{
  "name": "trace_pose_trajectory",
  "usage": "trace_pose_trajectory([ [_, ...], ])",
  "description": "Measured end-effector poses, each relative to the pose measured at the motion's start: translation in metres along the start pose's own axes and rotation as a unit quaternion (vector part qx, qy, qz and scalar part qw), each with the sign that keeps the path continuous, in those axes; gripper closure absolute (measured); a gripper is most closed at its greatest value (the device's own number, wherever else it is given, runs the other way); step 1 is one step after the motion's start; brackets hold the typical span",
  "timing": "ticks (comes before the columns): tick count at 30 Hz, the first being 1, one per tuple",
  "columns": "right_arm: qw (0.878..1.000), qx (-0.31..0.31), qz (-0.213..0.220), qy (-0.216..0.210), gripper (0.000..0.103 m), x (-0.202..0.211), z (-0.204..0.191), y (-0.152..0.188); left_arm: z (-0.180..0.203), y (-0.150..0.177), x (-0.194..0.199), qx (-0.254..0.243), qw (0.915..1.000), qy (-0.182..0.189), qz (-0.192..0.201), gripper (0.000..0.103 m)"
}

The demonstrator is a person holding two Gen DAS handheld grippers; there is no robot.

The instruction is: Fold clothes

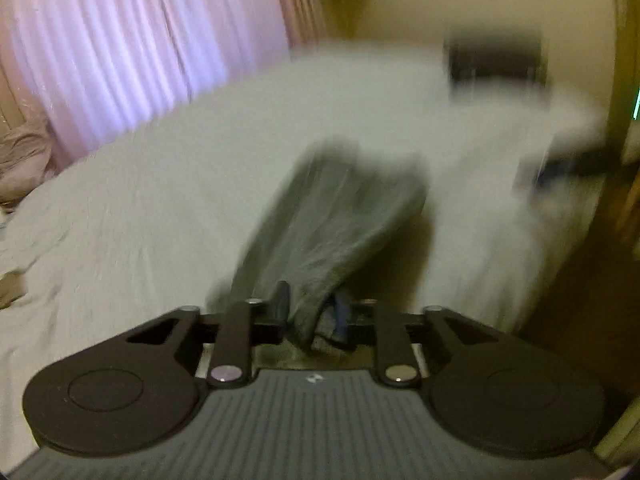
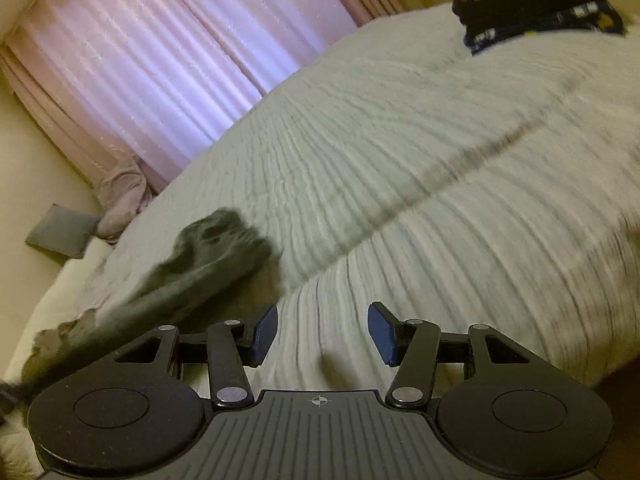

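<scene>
One grey garment (image 1: 332, 232) is the thing being handled, and it is pinched at one edge between the fingers of the left gripper (image 1: 310, 314), whose blue pads are pressed in on the cloth from both sides. From that grip the fabric runs forward and away from the tool, hanging over the near edge of the bed (image 1: 140, 208) with its far end against the pale ribbed bedspread; motion blur hides its exact shape and what kind of clothing it is. In the right wrist view the same garment (image 2: 208, 260) lies off to the left of the right gripper (image 2: 323, 334), bunched into a dark heap ahead and trailing back past the tool's left side. The right gripper holds nothing: its two blue pads stand well apart, with only the bedspread (image 2: 400, 168) showing between them. Farther ahead of that tool and to its right, a stack of dark clothes (image 2: 536, 8) sits on the bed. Beyond the bed, ahead and to the left of both tools, pink curtains (image 2: 160, 52) hang against the wall.
</scene>
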State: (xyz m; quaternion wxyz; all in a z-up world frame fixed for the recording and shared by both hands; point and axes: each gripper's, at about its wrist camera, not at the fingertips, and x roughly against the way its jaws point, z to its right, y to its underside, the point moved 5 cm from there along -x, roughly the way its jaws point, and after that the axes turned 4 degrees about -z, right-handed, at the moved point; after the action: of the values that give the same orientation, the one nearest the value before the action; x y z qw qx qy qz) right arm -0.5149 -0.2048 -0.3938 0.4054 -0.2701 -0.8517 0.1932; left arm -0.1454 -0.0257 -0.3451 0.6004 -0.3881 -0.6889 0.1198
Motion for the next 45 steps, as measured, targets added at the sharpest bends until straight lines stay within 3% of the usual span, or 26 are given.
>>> trace_pose_trajectory([
  [2,1.000,-0.006,-0.011,-0.003,0.049,0.007,0.001,0.014,0.016,0.020,-0.001,0.002,0.9994,0.025,-0.023,0.079],
  [4,1.000,-0.011,-0.020,-0.006,0.049,0.012,0.004,0.026,0.027,0.023,0.007,0.001,0.9986,0.051,-0.011,0.077],
  [6,0.999,-0.019,-0.028,-0.003,0.049,0.016,0.009,0.036,0.036,0.018,0.011,-0.021,0.9984,0.052,0.010,0.065],
  [10,0.999,-0.036,-0.032,0.007,0.049,0.021,0.017,0.041,0.063,0.003,0.008,-0.090,0.9942,0.041,0.042,0.058],
  [13,0.999,-0.039,-0.026,0.006,0.049,0.027,0.016,0.040,0.076,-0.003,-0.023,-0.154,0.9875,0.011,0.030,0.057],
  [16,0.999,-0.042,-0.026,0.009,0.049,0.028,0.018,0.042,0.086,0.000,-0.055,-0.197,0.9802,-0.013,0.007,0.067],
  [18,0.998,-0.046,-0.029,0.013,0.049,0.028,0.021,0.044,0.082,0.002,-0.073,-0.199,0.9798,-0.016,-0.013,0.100],
  [21,0.998,-0.052,-0.034,0.021,0.049,0.026,0.025,0.046,0.060,-0.010,-0.076,-0.141,0.9897,0.025,-0.003,0.101],
  [23,0.997,-0.054,-0.037,0.027,0.049,0.023,0.026,0.045,0.021,-0.032,-0.062,-0.023,0.9945,0.096,0.036,0.102],
  [24,0.997,-0.053,-0.039,0.029,0.049,0.021,0.026,0.044,-0.008,-0.045,-0.052,0.054,0.9881,0.129,0.062,0.102],
  [25,0.997,-0.052,-0.039,0.030,0.049,0.019,0.025,0.042,-0.034,-0.045,-0.047,0.114,0.9813,0.136,0.075,0.102],
  [28,0.998,-0.045,-0.039,0.030,0.049,0.009,0.016,0.037,-0.083,-0.006,-0.053,0.217,0.9695,0.099,0.058,0.102],
  [31,0.998,-0.032,-0.041,0.020,0.049,-0.001,0.002,0.035,-0.132,0.033,-0.058,0.317,0.9457,0.061,0.040,0.102],
  [35,0.999,-0.013,-0.045,0.004,0.049,-0.012,-0.017,0.033,-0.196,0.088,-0.065,0.444,0.8957,0.009,0.015,0.103],
  [39,0.998,0.000,-0.058,-0.027,0.049,-0.024,-0.036,0.038,-0.258,0.143,-0.071,0.562,0.8260,-0.043,-0.010,0.101],
  [40,0.997,0.002,-0.064,-0.038,0.049,-0.028,-0.042,0.041,-0.265,0.154,-0.070,0.576,0.8158,-0.044,-0.013,0.101],
  [43,0.992,-0.005,-0.097,-0.081,0.049,-0.047,-0.062,0.054,-0.251,0.160,-0.060,0.566,0.8244,0.001,0.002,0.088],
  [45,0.986,-0.017,-0.120,-0.116,0.049,-0.061,-0.078,0.065,-0.242,0.149,-0.056,0.553,0.8324,0.025,0.017,0.071],
])
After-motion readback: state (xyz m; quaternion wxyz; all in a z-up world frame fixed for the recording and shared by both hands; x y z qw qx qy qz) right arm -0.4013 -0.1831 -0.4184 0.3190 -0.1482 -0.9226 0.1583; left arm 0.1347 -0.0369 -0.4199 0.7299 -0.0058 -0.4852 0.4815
